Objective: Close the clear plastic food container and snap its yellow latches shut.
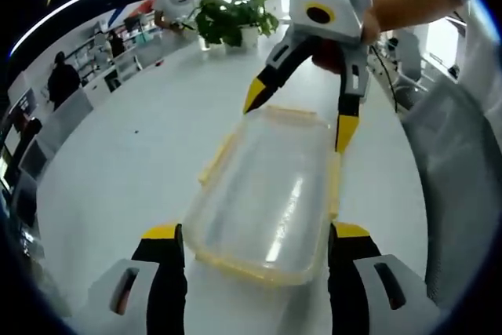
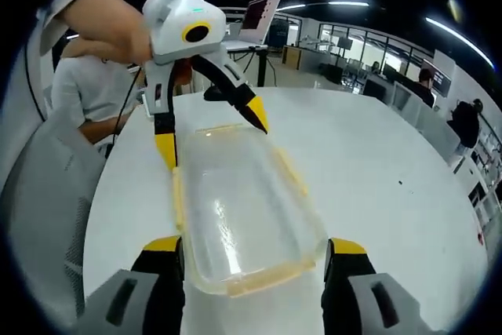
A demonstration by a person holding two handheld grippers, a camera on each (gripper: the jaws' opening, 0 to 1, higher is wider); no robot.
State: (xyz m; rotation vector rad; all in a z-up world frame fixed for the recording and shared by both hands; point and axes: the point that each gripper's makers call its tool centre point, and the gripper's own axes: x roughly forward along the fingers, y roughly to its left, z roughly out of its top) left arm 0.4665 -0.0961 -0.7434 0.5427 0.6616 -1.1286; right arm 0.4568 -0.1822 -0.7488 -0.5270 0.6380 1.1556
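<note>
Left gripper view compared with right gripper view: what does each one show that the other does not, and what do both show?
Left gripper view alone: a potted plant at the table's far end. Right gripper view alone: an open laptop beyond the table. Both: the clear container with yellow latches on the white table, lying between the open jaws of the left hand-held gripper and the right hand-held gripper.

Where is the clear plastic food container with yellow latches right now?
The clear plastic food container lies on the white table, lengthwise between the open left gripper and open right gripper at its ends.
</note>
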